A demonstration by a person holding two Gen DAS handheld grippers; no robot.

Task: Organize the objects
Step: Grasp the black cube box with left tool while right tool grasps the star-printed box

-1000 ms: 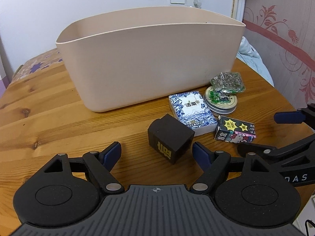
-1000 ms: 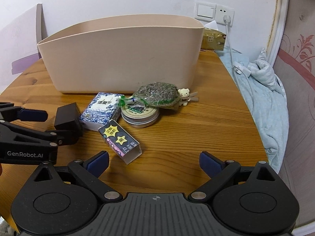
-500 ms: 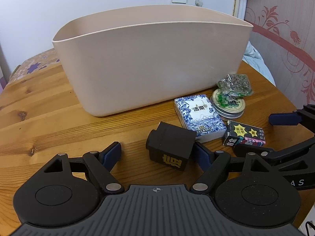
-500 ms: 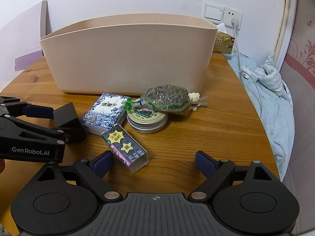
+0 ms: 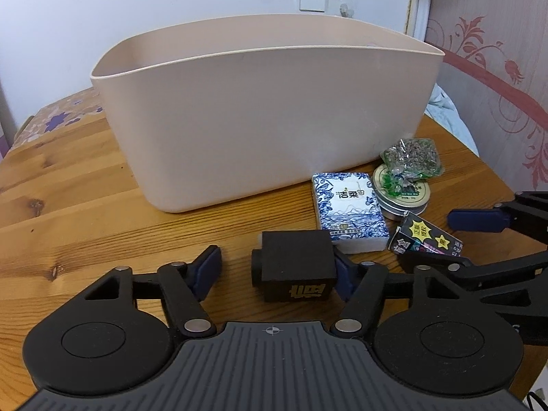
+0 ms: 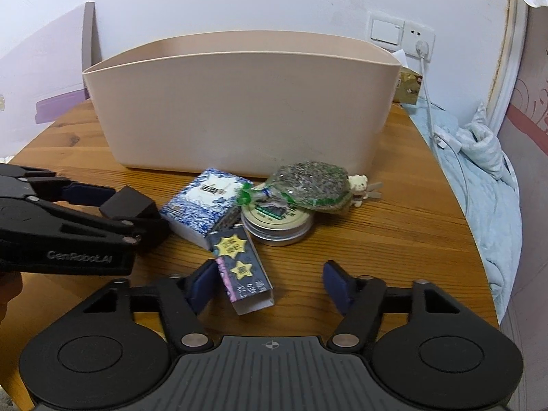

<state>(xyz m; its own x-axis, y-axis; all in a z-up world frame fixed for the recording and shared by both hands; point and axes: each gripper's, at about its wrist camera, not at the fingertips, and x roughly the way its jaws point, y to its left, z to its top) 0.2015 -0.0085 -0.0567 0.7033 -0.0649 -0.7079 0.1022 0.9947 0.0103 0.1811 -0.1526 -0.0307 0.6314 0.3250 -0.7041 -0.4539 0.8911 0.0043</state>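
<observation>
A tall beige bin point(image 5: 260, 109) stands on the wooden table point(image 5: 68, 205); it also shows in the right wrist view point(image 6: 239, 109). In front of it lie a black box point(image 5: 294, 267), a blue-and-white tissue pack point(image 5: 346, 209), a round tin point(image 5: 404, 198) with a clear bag of dried herbs point(image 5: 411, 154) on it, and a dark starred box point(image 6: 243, 270). My left gripper point(image 5: 274, 270) is open around the black box, whose right side touches the right finger. My right gripper point(image 6: 270, 284) is open with the starred box against its left finger.
A small bear charm point(image 6: 359, 185) lies right of the herb bag. A pale blue cloth point(image 6: 479, 178) and a charger cable hang off the table's right edge. A wall socket point(image 6: 418, 41) is behind the bin. The table edge curves close on the right.
Both grippers have moved forward toward the objects. The black box now sits between the left fingers, and the starred box now sits by the right gripper's left finger.
</observation>
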